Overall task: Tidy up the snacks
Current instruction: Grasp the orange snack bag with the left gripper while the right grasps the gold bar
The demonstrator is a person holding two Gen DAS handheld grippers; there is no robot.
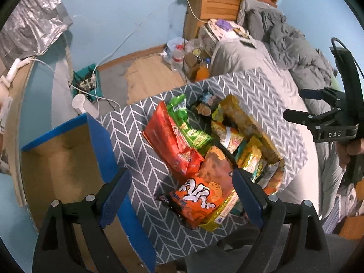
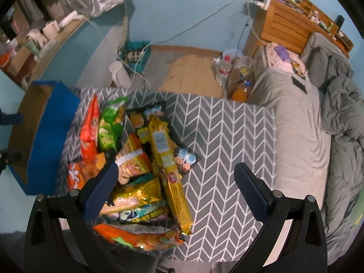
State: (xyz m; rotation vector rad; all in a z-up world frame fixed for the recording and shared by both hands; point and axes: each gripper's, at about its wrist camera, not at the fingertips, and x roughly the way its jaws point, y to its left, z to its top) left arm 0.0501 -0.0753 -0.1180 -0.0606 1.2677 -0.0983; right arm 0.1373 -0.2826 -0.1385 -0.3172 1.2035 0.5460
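Note:
A grey chevron-patterned fabric bin (image 1: pixel 141 141) holds several snack packs: an orange bag with white letters (image 1: pixel 200 198), a red-orange bag (image 1: pixel 168 141), a green bag (image 1: pixel 188 125) and yellow packs (image 1: pixel 248 122). The bin also shows in the right wrist view (image 2: pixel 223 150), with a long yellow pack (image 2: pixel 168 166) on top. My left gripper (image 1: pixel 182 198) is open above the bin's near edge, empty. My right gripper (image 2: pixel 175 195) is open above the snacks, empty. It also shows at the right edge of the left wrist view (image 1: pixel 293 104).
A blue-edged cardboard box (image 1: pixel 61 159) stands open left of the bin. A bed with grey bedding (image 2: pixel 302 122) lies to the right. On the floor behind are bottles (image 2: pixel 224 68), a teal crate (image 2: pixel 136 56) with cables, and a wooden headboard shelf (image 2: pixel 289 20).

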